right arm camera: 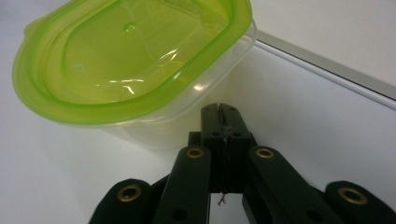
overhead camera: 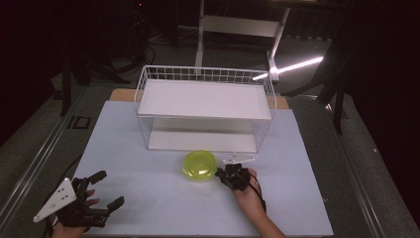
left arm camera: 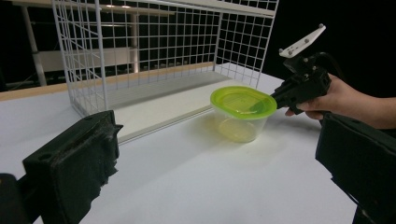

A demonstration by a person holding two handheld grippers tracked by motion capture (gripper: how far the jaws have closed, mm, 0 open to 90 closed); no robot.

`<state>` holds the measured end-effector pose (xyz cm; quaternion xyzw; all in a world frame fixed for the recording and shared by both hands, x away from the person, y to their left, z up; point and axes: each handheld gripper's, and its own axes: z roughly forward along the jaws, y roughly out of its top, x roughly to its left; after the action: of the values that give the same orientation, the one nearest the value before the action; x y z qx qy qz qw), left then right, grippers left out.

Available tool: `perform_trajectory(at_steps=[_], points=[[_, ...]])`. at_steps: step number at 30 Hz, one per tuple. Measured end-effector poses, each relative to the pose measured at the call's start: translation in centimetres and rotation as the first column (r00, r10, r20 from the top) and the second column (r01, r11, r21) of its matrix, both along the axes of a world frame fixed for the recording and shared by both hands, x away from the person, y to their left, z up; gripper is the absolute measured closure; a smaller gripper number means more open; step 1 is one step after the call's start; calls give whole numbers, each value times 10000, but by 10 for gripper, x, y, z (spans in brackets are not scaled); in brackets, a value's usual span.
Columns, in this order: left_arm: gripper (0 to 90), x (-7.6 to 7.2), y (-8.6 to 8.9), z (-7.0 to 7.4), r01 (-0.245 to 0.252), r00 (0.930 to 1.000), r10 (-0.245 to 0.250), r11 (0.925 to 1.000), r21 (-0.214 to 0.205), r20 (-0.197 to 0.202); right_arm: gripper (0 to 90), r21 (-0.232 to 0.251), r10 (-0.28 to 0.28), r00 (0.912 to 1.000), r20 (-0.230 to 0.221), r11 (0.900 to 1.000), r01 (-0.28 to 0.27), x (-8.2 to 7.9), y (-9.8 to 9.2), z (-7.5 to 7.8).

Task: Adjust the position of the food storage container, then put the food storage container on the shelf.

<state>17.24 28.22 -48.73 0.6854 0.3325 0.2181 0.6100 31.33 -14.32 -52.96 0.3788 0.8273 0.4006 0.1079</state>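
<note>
The right gripper has its jaws clenched together on nothing, tips just beside the right wall of the green-lidded container, near the wire shelf. To push it well, keep the tips low against the wall, not the lid. The left gripper rests released, near left.

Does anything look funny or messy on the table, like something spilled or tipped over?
Nothing stands out. The tub with the green lid stands upright on the table in front of the white wire rack, lid on, nothing spilled. The right gripper is shut, its tips at the tub's side. The left gripper waits open, away from it.
</note>
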Motion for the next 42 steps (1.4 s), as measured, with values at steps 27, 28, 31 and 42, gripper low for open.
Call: perform_trajectory(at_steps=[27,28,31,42], points=[[4,5,-16,-1,886,9960,-885,9960,71,-116,290,828,208,9978,624,9962,-259,-29,-40,25],[3,6,-19,0,986,9951,-985,9950,139,-112,273,914,249,9965,794,9953,-322,-33,-42,28],[4,10,-26,3,1341,9910,-1336,9890,626,-130,183,1137,414,9950,908,9922,-517,-40,-44,34],[4,29,-56,11,2414,9613,-2216,9638,1128,-1637,179,1496,518,9867,1543,9859,-752,-45,-40,48]])
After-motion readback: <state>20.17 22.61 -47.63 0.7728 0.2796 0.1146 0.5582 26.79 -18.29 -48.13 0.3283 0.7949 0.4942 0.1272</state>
